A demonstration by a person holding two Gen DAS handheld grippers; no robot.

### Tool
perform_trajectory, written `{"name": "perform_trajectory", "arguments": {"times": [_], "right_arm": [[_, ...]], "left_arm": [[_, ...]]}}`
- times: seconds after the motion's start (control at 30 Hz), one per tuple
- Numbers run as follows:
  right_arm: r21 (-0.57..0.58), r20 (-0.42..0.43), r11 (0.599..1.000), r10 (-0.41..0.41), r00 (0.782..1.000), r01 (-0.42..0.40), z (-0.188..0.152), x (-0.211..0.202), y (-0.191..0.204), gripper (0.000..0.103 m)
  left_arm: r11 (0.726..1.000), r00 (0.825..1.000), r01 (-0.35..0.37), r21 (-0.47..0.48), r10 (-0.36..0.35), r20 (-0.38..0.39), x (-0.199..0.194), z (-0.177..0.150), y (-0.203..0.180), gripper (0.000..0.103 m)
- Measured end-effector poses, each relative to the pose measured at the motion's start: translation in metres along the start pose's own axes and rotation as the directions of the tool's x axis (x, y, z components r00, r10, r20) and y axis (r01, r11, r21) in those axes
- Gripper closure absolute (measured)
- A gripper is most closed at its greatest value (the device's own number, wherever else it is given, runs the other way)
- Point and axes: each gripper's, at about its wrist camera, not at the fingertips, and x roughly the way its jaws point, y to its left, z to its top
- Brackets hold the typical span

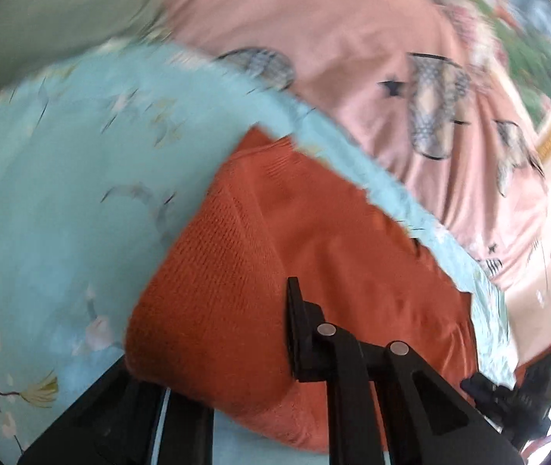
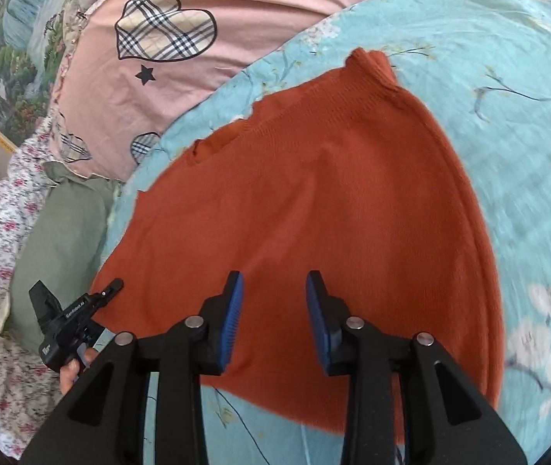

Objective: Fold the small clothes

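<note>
1. The right gripper (image 2: 273,310) hovers just above the near half of an orange knitted garment (image 2: 314,213). Its two blue-padded fingers (image 2: 233,317) stand spread, with nothing between them.
2. The left gripper (image 1: 236,356) sits at the garment's near left edge. The knit (image 1: 236,290) bulges up over one finger and hides it, so only the other finger shows. The jaws read as pressed together, seemingly pinching that edge (blur makes the contact hard to confirm).
3. In the right wrist view, the left gripper (image 2: 114,285) appears small at the garment's left edge, with a hand (image 2: 76,368) holding its handle.
4. The garment lies spread on a pale blue floral bedspread (image 2: 527,155). A pink pillow with plaid hearts (image 2: 167,38) lies at the far side, and a green cushion (image 2: 62,232) to the left.
5. The step in hand looks like starting a fold from the left edge. Next, the right gripper likely needs to pinch the near edge too, so both can lift together.
</note>
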Motion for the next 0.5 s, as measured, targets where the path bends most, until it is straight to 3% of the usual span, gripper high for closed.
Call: {"name": "perform_trajectory", "arguments": {"times": [0.07,0.17,0.3,0.4,0.5], "right_arm": [[0.017,-0.025,0.998,0.069,0.997,-0.068,0.009,0.002,-0.001,0.068],[0.024,-0.046,0.991,0.129,0.991,-0.128,0.022,0.004,0.003,0.068],[0.063,-0.077,0.978,0.202,0.976,-0.197,0.038,0.011,0.009,0.068],[0.087,-0.109,0.968,0.246,0.963,-0.237,0.047,0.024,0.015,0.065],[0.108,-0.146,0.961,0.27,0.952,-0.256,0.054,0.042,0.02,0.04]], "left_arm": [[0.994,1.0,0.004,0.109,-0.006,0.021,-0.007,0.001,-0.033,0.091],[0.963,0.998,0.055,0.263,-0.06,0.013,-0.011,-0.009,-0.081,0.095],[0.871,0.997,0.077,0.485,-0.067,-0.036,0.0,-0.047,-0.144,0.095],[0.806,0.996,0.081,0.586,-0.043,-0.079,0.016,-0.083,-0.163,0.095],[0.783,0.993,0.077,0.617,-0.007,-0.115,0.031,-0.105,-0.164,0.095]]}}
